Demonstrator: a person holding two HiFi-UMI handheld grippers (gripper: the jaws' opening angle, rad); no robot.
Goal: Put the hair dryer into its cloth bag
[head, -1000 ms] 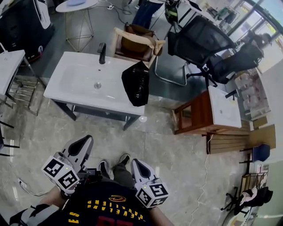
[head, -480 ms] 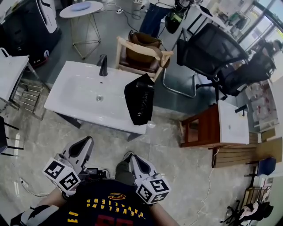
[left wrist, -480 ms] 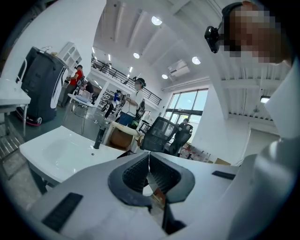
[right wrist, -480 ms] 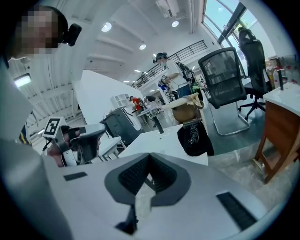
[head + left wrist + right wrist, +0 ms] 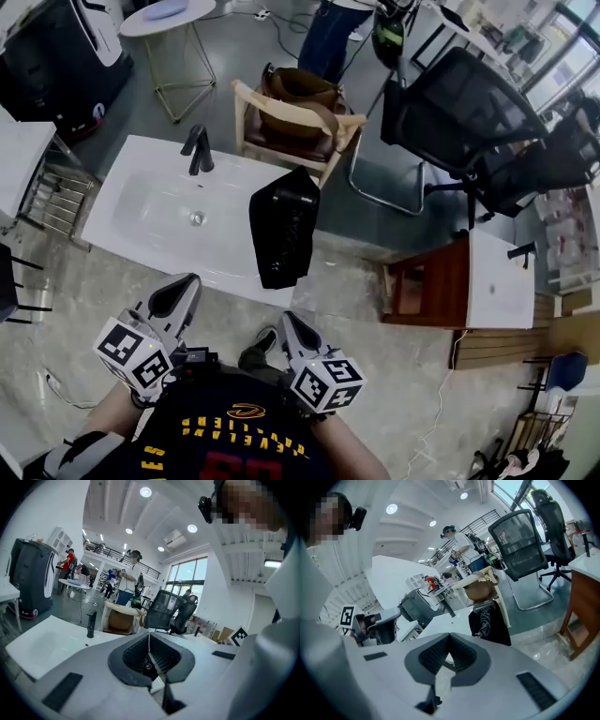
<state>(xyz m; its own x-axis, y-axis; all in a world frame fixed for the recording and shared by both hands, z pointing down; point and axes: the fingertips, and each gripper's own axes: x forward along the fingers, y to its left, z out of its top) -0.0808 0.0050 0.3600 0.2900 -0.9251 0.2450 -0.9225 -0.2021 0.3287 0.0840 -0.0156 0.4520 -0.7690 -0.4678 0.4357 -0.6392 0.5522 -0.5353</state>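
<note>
The black cloth bag [image 5: 284, 228] lies limp over the right end of the white sink counter [image 5: 141, 234], a soft, matte heap with no set shape. In the right gripper view a dark ribbed shape on it is probably the hair dryer [image 5: 487, 615] or its cord. From above you can't tell them apart. Your left gripper [image 5: 178, 292] and right gripper [image 5: 287, 323] are both pressed fully together on nothing, held low by your body and well apart from the counter. Close in first, then open both tongs. Use one to pinch the bag's mouth and the other to take the dryer's rigid handle. Cloth will likely slide on that glossy counter, so lift rather than drag.
</note>
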